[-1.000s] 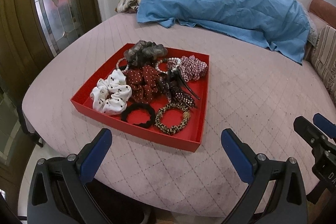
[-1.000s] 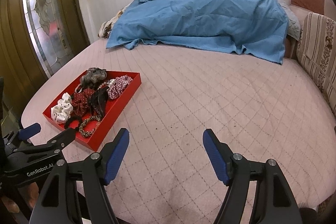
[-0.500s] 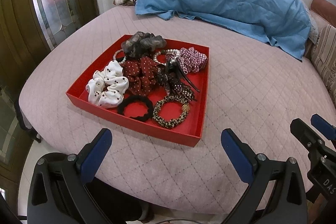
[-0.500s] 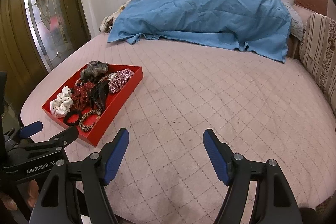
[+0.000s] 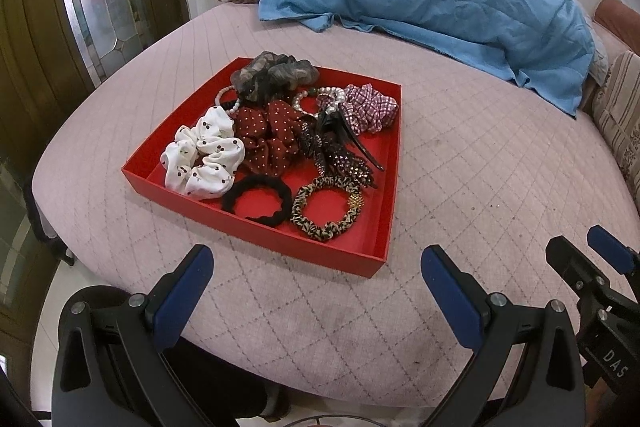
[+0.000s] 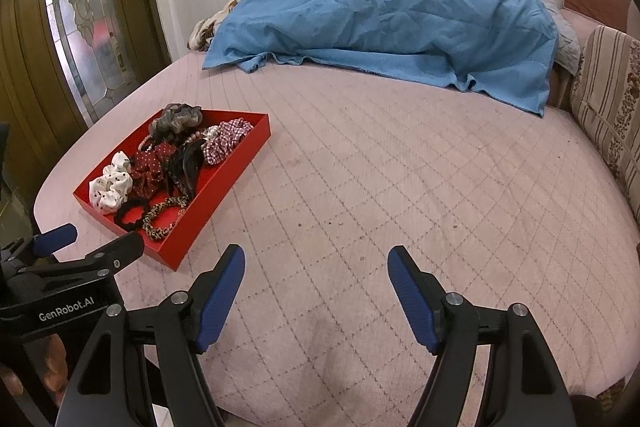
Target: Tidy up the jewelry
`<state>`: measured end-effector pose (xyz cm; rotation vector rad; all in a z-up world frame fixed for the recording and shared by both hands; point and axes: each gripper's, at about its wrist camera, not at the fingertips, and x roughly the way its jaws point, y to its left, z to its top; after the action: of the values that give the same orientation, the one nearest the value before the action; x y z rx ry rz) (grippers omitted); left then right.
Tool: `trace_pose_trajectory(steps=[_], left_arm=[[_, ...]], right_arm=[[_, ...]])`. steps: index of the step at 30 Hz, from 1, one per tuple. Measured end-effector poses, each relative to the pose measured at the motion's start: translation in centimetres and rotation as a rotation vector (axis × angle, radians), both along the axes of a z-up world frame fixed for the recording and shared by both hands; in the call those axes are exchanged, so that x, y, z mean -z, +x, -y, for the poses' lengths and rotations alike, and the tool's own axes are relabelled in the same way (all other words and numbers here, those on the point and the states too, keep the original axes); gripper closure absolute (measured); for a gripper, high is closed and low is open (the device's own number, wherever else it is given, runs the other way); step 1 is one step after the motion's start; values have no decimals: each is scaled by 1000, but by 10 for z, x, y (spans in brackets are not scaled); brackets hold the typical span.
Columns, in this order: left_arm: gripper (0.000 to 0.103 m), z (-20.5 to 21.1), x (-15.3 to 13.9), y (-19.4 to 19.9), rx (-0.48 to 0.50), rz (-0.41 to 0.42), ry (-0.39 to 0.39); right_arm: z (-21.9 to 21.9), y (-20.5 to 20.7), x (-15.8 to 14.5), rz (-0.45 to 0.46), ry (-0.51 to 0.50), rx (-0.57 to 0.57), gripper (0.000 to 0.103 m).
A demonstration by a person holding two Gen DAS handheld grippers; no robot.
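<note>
1. A red tray (image 5: 352,251) of scrunchies, hair ties and beaded bracelets is being carried by the pink quilted bed (image 5: 480,163), near its front left edge.
2. The left tongs (image 5: 316,283) are being held released and empty, just short of the tray.
3. The right tongs (image 6: 316,279) are being held released over bare quilt.

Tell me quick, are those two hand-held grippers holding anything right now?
Left hand-held gripper: open, holding nothing, short of the red tray.
Right hand-held gripper: open, holding nothing, over the bed cover.
</note>
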<state>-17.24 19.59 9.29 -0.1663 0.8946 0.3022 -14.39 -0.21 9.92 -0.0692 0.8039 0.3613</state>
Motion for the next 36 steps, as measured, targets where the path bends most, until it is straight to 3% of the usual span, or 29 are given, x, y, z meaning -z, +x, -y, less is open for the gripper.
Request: trace_pose_trajectory(steps=[36], left_arm=[[0,-8,9,2,-24,-23,-18]], right_arm=[[-5,1,10,-32,-24,0,24]])
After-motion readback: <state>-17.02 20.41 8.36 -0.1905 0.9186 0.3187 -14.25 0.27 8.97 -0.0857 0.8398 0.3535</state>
